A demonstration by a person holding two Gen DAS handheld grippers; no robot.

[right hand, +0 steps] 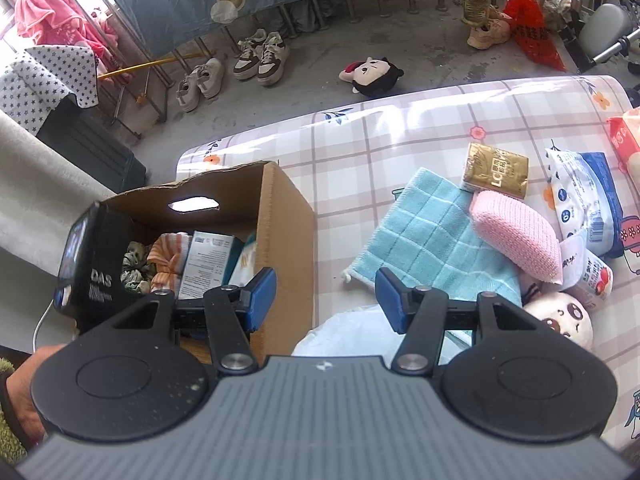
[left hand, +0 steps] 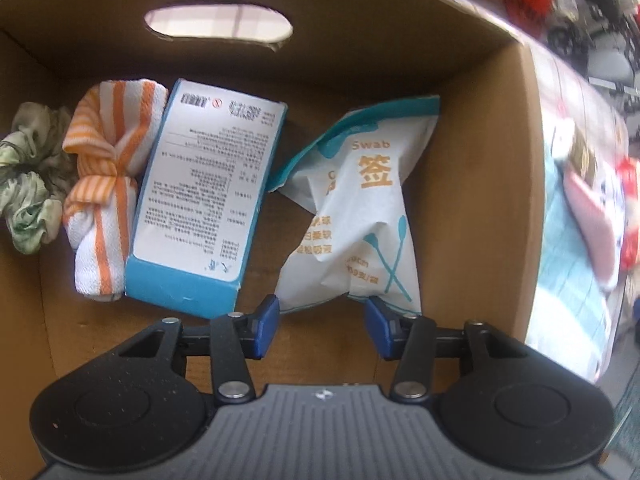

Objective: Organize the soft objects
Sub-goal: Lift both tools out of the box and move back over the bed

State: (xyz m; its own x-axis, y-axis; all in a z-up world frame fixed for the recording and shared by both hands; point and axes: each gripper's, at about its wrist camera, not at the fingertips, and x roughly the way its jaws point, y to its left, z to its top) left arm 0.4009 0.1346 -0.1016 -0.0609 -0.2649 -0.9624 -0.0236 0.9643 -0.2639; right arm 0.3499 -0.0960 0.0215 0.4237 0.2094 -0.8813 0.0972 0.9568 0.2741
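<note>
We are putting soft things into the cardboard box (left hand: 480,160). Our left claw (left hand: 322,322) points down into the box. Its jaws stand partly open, one on each side of the bottom edge of the cotton swab bag (left hand: 360,216), and we cannot see them squeezing it. So we think the bag is just being dropped off. It lies in the box beside the blue and white carton (left hand: 204,200), the orange striped cloth (left hand: 106,184) and the green scrunchie (left hand: 28,184).

Our right claw (right hand: 326,300) hangs over the table, partly open, with nothing in it. Next, it should go down to the blue checked cloth (right hand: 432,232) or the pink sponge (right hand: 516,236) close by and pinch it.
</note>
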